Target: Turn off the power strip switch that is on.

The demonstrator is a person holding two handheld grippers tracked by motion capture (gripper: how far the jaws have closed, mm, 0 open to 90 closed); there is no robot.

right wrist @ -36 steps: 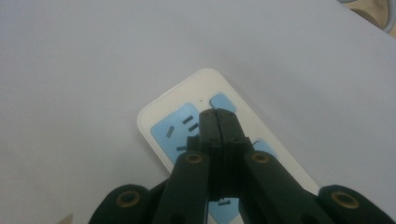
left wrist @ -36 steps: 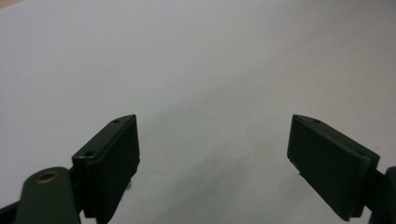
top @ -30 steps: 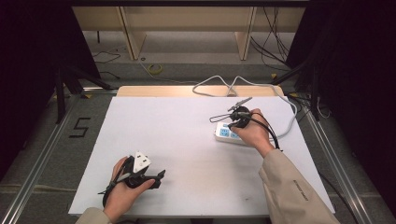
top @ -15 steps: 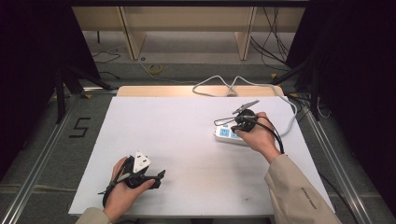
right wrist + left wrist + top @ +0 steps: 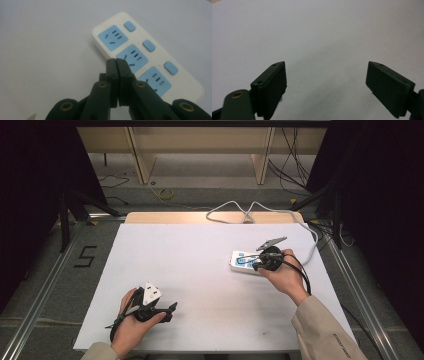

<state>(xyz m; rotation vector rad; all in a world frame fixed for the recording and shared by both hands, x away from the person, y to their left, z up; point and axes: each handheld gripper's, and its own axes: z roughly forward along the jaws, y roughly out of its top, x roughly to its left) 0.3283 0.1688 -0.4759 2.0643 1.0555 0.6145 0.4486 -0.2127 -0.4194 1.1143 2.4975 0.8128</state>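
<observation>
Right hand-held gripper clenched empty over power strip; left hand-held gripper released above white table.

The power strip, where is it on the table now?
In the high view the power strip lies on the right side of the white table, toward the far edge, directly under the shut right gripper.
</observation>
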